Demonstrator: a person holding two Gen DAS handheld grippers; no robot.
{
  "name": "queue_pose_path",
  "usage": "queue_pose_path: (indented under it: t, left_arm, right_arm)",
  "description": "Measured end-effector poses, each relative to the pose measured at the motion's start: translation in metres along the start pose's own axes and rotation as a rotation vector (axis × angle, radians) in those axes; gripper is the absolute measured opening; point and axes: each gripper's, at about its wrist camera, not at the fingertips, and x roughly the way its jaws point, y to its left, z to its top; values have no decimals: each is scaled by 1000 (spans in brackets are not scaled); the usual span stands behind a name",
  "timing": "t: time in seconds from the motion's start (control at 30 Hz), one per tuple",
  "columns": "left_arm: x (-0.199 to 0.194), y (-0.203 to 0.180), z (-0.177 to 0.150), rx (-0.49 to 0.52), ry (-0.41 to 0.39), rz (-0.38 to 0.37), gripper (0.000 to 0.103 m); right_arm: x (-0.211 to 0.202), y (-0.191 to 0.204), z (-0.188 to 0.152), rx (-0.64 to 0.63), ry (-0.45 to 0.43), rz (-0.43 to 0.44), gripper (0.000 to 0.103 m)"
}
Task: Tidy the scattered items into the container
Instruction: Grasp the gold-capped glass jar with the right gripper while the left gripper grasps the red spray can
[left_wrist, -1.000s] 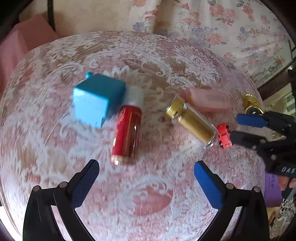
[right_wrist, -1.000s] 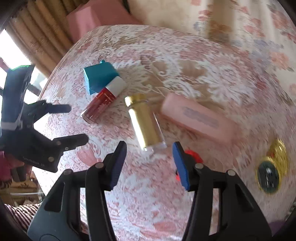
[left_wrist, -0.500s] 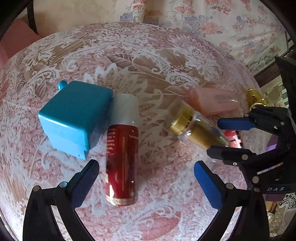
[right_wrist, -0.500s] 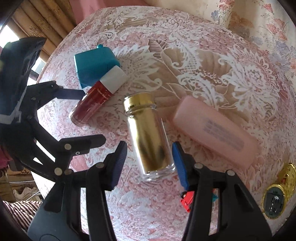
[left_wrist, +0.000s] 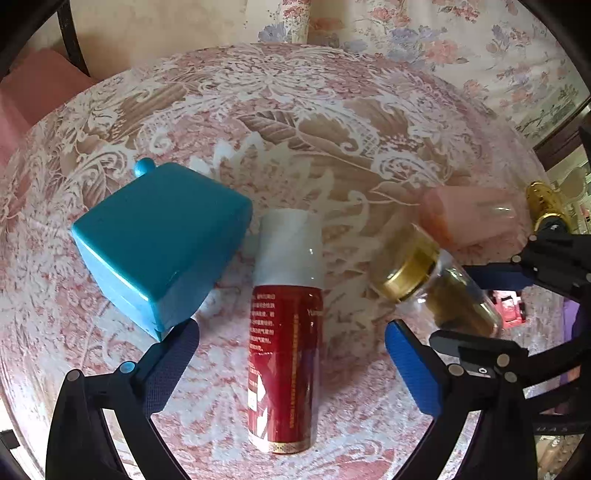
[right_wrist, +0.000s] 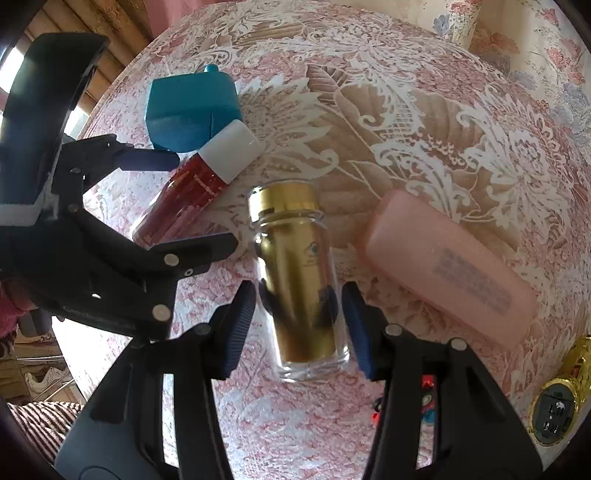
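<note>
A red bottle (left_wrist: 286, 332) with a white cap lies on the lace tablecloth, pointing away from me, between the fingers of my open left gripper (left_wrist: 291, 354). Neither pad touches it. A gold bottle (right_wrist: 303, 280) in clear glass lies between the blue pads of my open right gripper (right_wrist: 299, 325), with a small gap on each side. The right wrist view also shows the red bottle (right_wrist: 195, 192) with the left gripper (right_wrist: 184, 206) straddling it. In the left wrist view, the gold bottle (left_wrist: 436, 291) sits between the right gripper's fingers (left_wrist: 495, 277).
A shut teal box (left_wrist: 159, 243) with a small knob lies just left of the red bottle, near my left finger. A pink case (right_wrist: 450, 269) lies right of the gold bottle. A gold round gadget (right_wrist: 561, 391) and a small red toy car (right_wrist: 424, 402) sit near the round table's right edge.
Both grippers have come down and forward. The left one now straddles the red bottle and the right one the gold bottle. No item has moved.
</note>
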Motion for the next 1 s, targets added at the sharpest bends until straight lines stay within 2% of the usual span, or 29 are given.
queue_pose_path:
  t: [0.3, 0.73, 1.0]
  left_arm:
    - [8, -3, 3, 63, 21, 127, 101]
    - [6, 3, 0, 51, -9, 142, 103]
    - [7, 8, 4, 49, 25, 144, 103]
  right_arm:
    - [17, 10, 12, -20, 42, -52, 52]
    - [24, 12, 19, 10, 32, -68, 52]
    - [27, 12, 25, 24, 42, -58, 52]
